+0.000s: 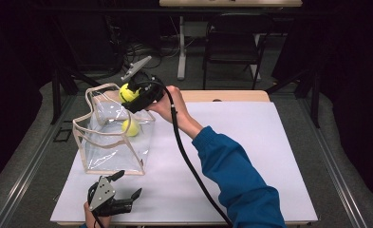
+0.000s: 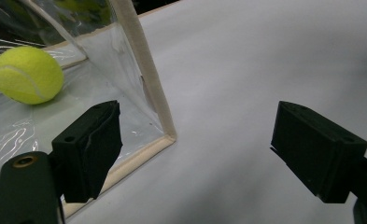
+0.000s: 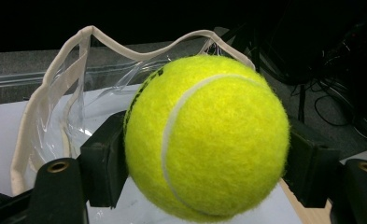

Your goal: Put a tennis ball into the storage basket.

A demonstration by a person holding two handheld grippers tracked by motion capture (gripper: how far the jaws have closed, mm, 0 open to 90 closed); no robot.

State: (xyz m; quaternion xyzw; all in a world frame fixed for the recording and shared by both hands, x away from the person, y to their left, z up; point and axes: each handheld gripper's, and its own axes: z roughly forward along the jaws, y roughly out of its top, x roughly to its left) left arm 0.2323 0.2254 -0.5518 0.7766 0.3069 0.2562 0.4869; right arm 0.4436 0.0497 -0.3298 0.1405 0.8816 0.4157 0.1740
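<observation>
1. The held tennis ball [image 3: 207, 137] is round, bright yellow and fuzzy, with a pale curved seam across the felt. It is clamped between the two black jaws of the right gripper [image 1: 129, 97], which press on its two sides, and it hangs above the open top of the clear bag [image 1: 110, 135].
2. The clear bag is made of thin, shiny, wrinkled plastic with a cream fabric trim along its edges and its wavy rim. It stands on the left part of the table.
3. A second tennis ball [image 1: 131, 127] of the same kind lies inside the bag, on its floor.
4. The right hand [image 1: 167, 107] comes out of a blue sleeve [image 1: 236, 175]; the forearm reaches diagonally over the table to the bag, and a black cable hangs down from the gripper.
5. The left gripper [image 1: 127, 184] rests low near the front edge of the table, just beside the bag's near corner. Its blocky jaws stand wide apart with nothing between them.
6. The table [image 1: 250, 142] has a smooth, matte white cover over a wooden top. Behind it the room is dark, with a grey floor, a black chair [image 1: 234, 40] and loose cables.
</observation>
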